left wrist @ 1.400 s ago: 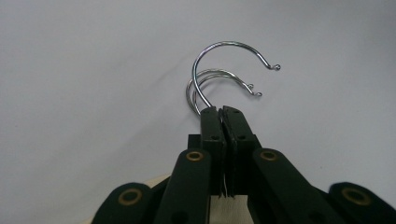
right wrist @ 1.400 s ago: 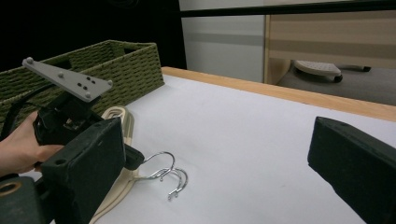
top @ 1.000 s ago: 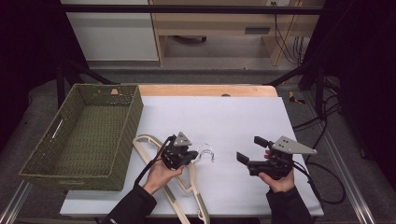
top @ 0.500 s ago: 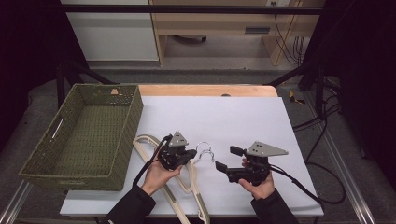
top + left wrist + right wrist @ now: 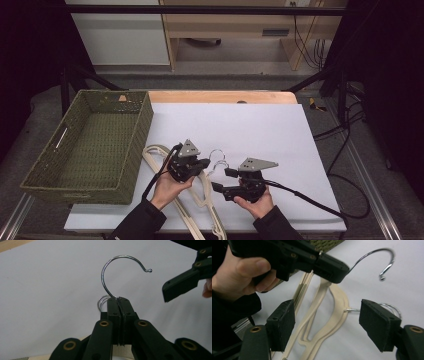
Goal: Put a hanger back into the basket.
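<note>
— Beside the basket, your left gripper pinches one hanger by its hook, raised off the pile.
— And the right gripper?
— Its jaws, half open and just closing, hold nothing. Basket's empty; every hanger remains.

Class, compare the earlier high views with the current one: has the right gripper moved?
Yes. The right gripper has moved left across the white table, away from its right edge, toward the left gripper clamping a hanger hook; its jaws have been closing, empty.

Left gripper clamped — right gripper closing
</note>
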Tool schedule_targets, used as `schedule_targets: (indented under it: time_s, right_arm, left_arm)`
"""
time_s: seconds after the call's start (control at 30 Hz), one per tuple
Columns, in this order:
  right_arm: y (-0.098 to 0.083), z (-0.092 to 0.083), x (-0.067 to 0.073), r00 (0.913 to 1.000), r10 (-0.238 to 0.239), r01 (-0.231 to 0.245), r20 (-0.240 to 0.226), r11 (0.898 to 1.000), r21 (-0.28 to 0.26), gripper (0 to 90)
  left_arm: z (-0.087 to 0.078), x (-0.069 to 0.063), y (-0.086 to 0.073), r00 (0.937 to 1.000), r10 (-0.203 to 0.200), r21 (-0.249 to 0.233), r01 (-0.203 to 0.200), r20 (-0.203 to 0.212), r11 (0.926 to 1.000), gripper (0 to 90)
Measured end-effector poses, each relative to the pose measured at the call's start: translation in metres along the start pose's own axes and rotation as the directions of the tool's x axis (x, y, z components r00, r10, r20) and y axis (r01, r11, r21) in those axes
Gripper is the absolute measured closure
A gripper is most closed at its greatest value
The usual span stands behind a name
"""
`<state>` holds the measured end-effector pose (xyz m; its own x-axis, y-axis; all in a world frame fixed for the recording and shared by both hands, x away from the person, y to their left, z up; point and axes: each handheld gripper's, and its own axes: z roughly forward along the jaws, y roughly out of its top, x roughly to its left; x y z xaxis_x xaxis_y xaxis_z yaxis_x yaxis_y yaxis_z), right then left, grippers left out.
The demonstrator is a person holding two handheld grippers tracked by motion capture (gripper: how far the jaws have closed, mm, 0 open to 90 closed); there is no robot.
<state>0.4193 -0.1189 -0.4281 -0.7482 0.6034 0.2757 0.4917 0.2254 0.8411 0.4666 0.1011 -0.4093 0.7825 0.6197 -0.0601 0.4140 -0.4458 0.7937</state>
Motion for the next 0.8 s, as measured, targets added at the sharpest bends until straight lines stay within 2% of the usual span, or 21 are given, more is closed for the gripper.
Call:
schedule_targets:
  time_s: [0.1, 0.17, 0.37, 0.47, 0.7, 0.8]
  right_arm:
    - [-0.002, 0.011, 0.003, 0.9998, 0.010, -0.009, -0.019, 1.000, 0.021, 35.5]
    - [-0.004, 0.018, 0.005, 0.9999, 0.008, -0.007, -0.014, 0.999, 0.040, 38.3]
    - [-0.007, 0.033, 0.005, 0.9990, 0.039, -0.038, -0.024, 0.998, 0.050, 52.3]
    - [-0.008, 0.036, 0.003, 0.9980, 0.057, -0.056, -0.028, 0.997, 0.061, 58.5]
    - [-0.007, 0.041, 0.000, 0.9897, 0.119, -0.114, -0.080, 0.991, 0.065, 72.3]
    - [-0.006, 0.041, 0.000, 0.9850, 0.150, -0.143, -0.085, 0.987, 0.077, 74.0]
  left_arm:
    - [-0.001, -0.001, 0.001, 1.0000, 0.000, -0.005, 0.000, -0.002, 1.0000, 88.5]
    - [-0.002, -0.001, 0.001, 1.0000, -0.002, -0.007, 0.002, -0.002, 1.0000, 88.5]
    - [-0.002, -0.002, 0.001, 1.0000, -0.002, -0.011, 0.001, -0.004, 0.9999, 88.5]
    - [-0.002, -0.002, 0.001, 1.0000, 0.005, -0.008, -0.005, -0.007, 1.0000, 88.5]
    - [-0.002, -0.002, 0.001, 1.0000, -0.001, -0.009, 0.001, -0.005, 1.0000, 88.5]
    - [-0.002, -0.002, 0.001, 1.0000, -0.005, -0.010, 0.005, -0.004, 0.9999, 88.5]
